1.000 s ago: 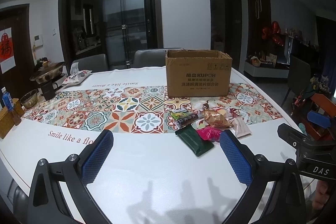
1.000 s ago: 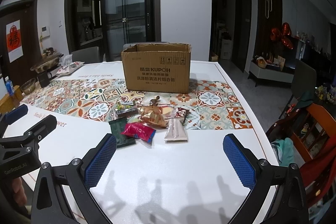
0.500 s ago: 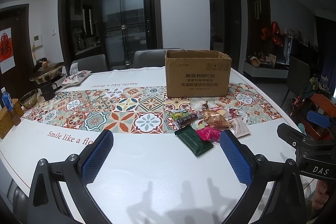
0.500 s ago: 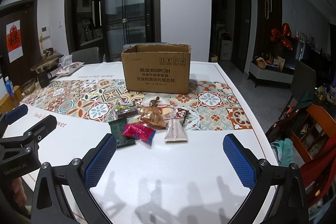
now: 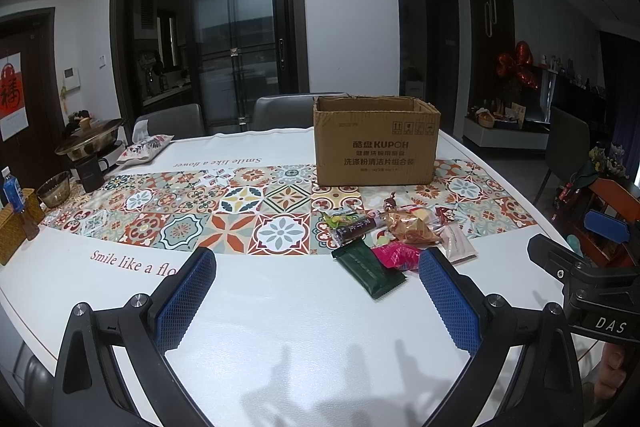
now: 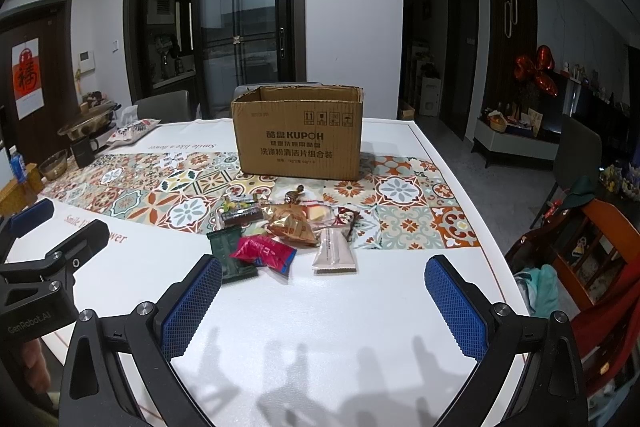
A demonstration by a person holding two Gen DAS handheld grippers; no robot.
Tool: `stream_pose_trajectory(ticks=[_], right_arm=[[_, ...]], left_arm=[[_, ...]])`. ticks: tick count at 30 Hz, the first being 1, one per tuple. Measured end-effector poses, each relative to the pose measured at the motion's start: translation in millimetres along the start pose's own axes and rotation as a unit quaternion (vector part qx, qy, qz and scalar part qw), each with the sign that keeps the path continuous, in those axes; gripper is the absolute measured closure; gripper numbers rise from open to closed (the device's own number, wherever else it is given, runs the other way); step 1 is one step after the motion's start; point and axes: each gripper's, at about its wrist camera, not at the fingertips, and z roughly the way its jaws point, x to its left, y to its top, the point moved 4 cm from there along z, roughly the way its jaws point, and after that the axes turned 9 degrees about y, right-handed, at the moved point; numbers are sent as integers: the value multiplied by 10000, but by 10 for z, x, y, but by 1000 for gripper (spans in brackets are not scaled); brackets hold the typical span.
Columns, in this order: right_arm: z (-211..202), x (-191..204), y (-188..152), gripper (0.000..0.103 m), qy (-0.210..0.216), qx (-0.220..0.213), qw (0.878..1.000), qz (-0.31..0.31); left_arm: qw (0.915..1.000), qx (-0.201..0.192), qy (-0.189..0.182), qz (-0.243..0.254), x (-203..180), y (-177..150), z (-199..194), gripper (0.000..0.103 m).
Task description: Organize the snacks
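A pile of snack packets lies on the table in front of an open cardboard box [image 5: 376,143] [image 6: 300,135]: a dark green packet [image 5: 370,269] [image 6: 230,253], a pink packet [image 5: 396,255] [image 6: 264,253], an orange-brown packet [image 5: 412,227] [image 6: 290,225], a pale packet [image 5: 456,243] [image 6: 334,251] and a dark bar [image 5: 356,227] [image 6: 240,215]. My left gripper [image 5: 316,303] is open and empty, held above the table short of the pile. My right gripper [image 6: 324,307] is open and empty, also short of the pile.
The table [image 5: 280,327] has a white cloth with a patterned tile band. At the far left stand a pot [image 5: 90,143], a dark mug [image 5: 90,173], a glass bowl [image 5: 54,189], a bottle [image 5: 12,191] and a wicker box [image 5: 12,231]. Chairs stand behind the table; an orange chair [image 6: 592,243] stands right.
Both grippers have drifted very slightly; the box and snacks sit a touch lower in view. Nothing was grasped or moved.
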Motion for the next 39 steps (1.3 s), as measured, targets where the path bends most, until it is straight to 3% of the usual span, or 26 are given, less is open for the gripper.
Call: stream_pose_trajectory(ticks=[31,39], right_arm=[[-22,-24,38,1,47,38,10000,31],[206,-86,-2,1,200,143,9997,77]], left_arm=[[9998,20,-155,91,-128,30,21,0],[9989,124,-383,221,-270,57,199,10]])
